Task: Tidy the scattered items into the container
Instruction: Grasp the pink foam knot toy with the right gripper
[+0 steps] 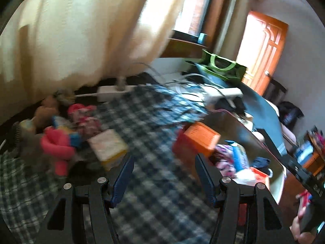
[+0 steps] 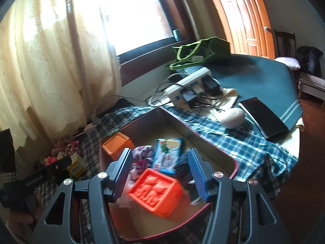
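The left gripper (image 1: 164, 172) hangs over the checked cloth (image 1: 142, 122) at the lower centre of its blurred view, fingers apart with nothing between them. At left lie the scattered items: a pink plush toy (image 1: 57, 144), a yellow-and-white box (image 1: 109, 148) and other soft toys too blurred to name. The container (image 2: 229, 156), a dark tray with a red rim, fills the lower middle of the right view, holding an orange moulded block (image 2: 156, 191), a second orange block (image 2: 117, 143), a snack packet (image 2: 167, 154) and a floral cloth (image 2: 142, 158). The right gripper (image 2: 160, 170) hovers above it, fingers apart and empty.
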The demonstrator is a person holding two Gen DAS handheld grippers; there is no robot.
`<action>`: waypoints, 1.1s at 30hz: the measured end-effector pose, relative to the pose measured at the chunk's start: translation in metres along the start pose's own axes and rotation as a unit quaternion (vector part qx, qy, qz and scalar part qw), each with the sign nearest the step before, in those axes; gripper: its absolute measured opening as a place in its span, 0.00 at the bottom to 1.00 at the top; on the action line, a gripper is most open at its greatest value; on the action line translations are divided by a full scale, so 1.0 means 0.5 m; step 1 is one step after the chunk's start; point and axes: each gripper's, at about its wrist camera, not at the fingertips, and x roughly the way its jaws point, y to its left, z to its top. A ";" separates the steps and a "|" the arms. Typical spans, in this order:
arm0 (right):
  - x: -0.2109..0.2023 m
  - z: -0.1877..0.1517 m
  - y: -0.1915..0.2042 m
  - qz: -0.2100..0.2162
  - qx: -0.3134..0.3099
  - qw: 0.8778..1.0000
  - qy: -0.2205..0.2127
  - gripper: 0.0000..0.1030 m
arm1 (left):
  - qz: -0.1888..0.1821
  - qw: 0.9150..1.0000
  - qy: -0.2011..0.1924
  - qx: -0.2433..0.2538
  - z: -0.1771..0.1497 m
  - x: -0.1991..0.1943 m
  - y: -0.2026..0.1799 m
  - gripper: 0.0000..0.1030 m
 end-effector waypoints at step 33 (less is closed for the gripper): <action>0.269 -0.074 0.531 0.197 -0.202 0.946 0.157 0.71 | 0.112 0.964 -0.066 -0.234 0.012 -0.144 0.429 0.75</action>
